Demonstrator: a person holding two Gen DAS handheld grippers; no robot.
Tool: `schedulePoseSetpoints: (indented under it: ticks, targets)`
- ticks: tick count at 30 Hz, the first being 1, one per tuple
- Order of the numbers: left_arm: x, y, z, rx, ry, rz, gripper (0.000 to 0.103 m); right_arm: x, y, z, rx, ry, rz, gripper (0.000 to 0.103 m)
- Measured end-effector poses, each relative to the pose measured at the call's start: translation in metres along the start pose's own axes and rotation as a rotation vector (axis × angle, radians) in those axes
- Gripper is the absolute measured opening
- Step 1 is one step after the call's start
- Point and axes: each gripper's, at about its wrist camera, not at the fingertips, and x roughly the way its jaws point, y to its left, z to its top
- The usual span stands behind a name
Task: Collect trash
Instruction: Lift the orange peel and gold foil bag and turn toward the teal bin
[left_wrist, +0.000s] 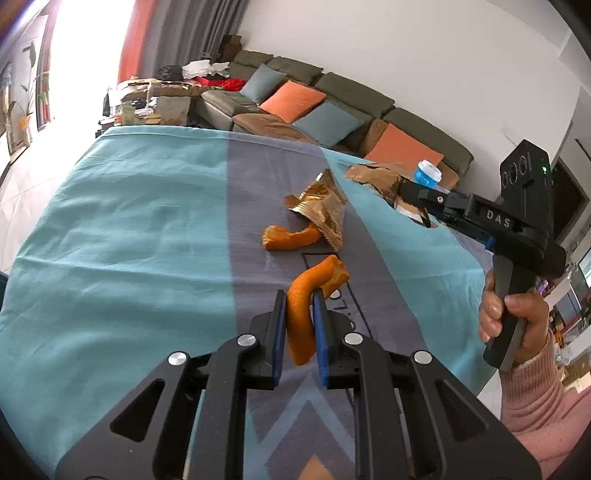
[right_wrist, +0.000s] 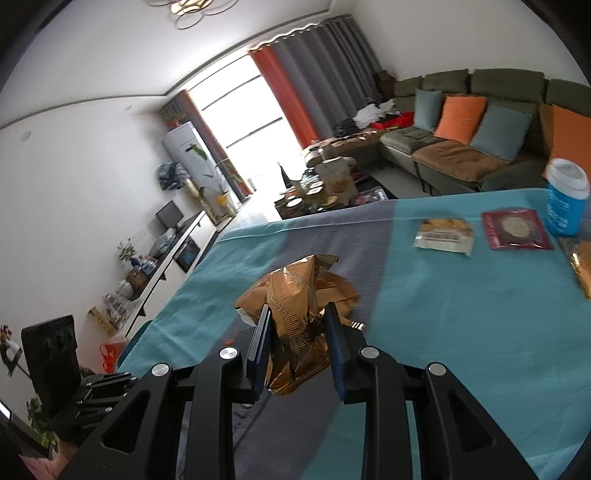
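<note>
**Both grippers loaded, carry-off step in hand**

The left gripper (left_wrist: 300, 299) was clamped on a strip of orange peel (left_wrist: 301, 321), low in the middle of the left wrist view, the strip standing between the blue pads (left_wrist: 320, 332) and curling out past their tips. The right gripper (right_wrist: 298, 314) was clamped on a crumpled gold wrapper (right_wrist: 295, 314), low centre in the right wrist view, with foil bulging above and below the pads. Both pieces seemed lifted clear of the teal and grey tablecloth (left_wrist: 129, 229).

By my reading the picking step was finished for these two pieces and the carry to a bin was in hand. No bin could be seen in either view, so the next move would call for finding it, holding both grips firm on the way, then opening each claw over it.

Counted in the left wrist view: two pieces of orange peel, one held and a second peel (left_wrist: 290, 238) lying mid-frame, touching a gold wrapper on the cloth (left_wrist: 325, 208). In the right wrist view: one held gold wrapper, one pale snack packet (right_wrist: 443, 236), one dark red packet (right_wrist: 515, 229), one blue cup with a white lid (right_wrist: 567, 197) at the right edge, and part of one more gold wrapper (right_wrist: 581, 266) at the far right.
</note>
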Motion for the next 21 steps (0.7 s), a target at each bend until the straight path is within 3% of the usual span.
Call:
schedulePoseSetpoints:
  ticks: [21]
  targets:
    - [-0.05, 0.033, -0.015, -0.066, -0.076, 0.096, 0.014, 0.035, 0.064, -0.011, -0.089, 0.074, 0.13, 0.026]
